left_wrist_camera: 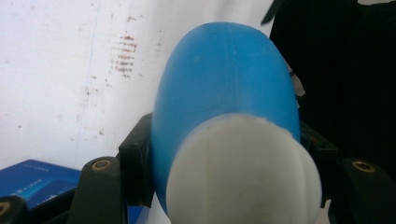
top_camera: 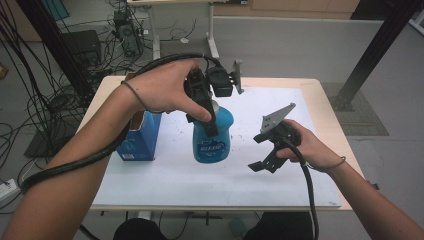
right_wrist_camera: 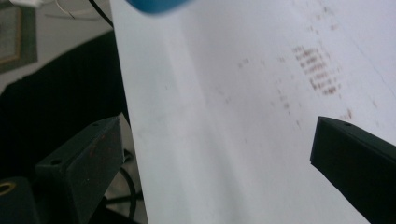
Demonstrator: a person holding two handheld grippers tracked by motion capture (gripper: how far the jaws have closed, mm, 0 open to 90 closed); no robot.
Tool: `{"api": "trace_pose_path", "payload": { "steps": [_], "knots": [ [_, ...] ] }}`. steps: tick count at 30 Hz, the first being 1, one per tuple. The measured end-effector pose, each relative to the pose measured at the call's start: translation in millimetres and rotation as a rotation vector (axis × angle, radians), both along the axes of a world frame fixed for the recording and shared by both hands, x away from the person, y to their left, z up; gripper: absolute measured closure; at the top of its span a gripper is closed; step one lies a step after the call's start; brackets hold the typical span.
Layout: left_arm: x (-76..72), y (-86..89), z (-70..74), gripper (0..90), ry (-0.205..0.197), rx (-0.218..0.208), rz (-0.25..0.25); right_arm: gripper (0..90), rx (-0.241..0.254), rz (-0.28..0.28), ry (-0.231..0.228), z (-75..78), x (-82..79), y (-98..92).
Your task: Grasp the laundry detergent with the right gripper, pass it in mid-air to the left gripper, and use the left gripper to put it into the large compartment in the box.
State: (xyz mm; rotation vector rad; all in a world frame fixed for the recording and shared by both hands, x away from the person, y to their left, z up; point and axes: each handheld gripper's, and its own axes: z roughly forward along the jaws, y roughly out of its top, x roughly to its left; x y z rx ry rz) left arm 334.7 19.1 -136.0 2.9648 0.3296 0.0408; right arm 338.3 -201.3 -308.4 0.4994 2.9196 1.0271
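A blue plastic bottle (top_camera: 213,139) with a white cap (left_wrist_camera: 243,172) stands upright near the middle of the white sheet (top_camera: 170,175). My left gripper (top_camera: 212,117) comes down from above and is shut on the bottle's upper part. In the left gripper view the bottle (left_wrist_camera: 224,93) sits squeezed between the two black jaws. Whether its base touches the sheet I cannot tell. My right gripper (top_camera: 262,165) is to the right of the bottle, apart from it, tilted down toward the sheet. It is open, its fingers (right_wrist_camera: 84,163) spread wide with nothing between them.
A blue cardboard box (top_camera: 140,137) stands on the table's left part, close to my left forearm; its corner (left_wrist_camera: 37,179) also appears in the left gripper view. The sheet (right_wrist_camera: 233,116) carries faint brown marks. Black cables trail from both grippers. A black frame post (top_camera: 372,52) rises at the back right.
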Motion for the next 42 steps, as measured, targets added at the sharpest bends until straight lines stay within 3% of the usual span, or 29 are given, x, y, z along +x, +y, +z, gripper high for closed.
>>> {"api": "trace_pose_path", "payload": {
  "steps": [12,16,23,28,30,38,42],
  "knots": [
    [2.1,6.9,2.1,37.7,0.000,0.011,0.040,3.5,-0.312,-0.087,0.083,-15.1,4.7,-16.1],
    [3.2,8.7,5.6,37.7,-0.003,0.017,0.050,3.7,-0.354,-0.108,0.094,-20.6,6.3,-20.8],
    [5.8,8.6,13.0,37.7,-0.027,0.014,0.091,3.6,-0.373,-0.141,0.086,-22.9,7.1,-26.1],
    [10.4,6.1,13.3,37.7,-0.036,0.047,0.148,3.6,-0.378,-0.155,0.087,-24.1,5.7,-28.1],
    [13.2,4.8,12.5,37.7,-0.031,0.061,0.188,3.7,-0.377,-0.160,0.088,-24.9,5.4,-28.9],
    [27.0,3.8,16.3,37.7,-0.048,0.024,0.359,3.6,-0.372,-0.155,0.089,-26.6,3.4,-27.6],
    [31.4,4.3,21.4,37.7,-0.066,0.016,0.407,3.5,-0.366,-0.152,0.087,-28.6,4.1,-27.7]
  ]
}}
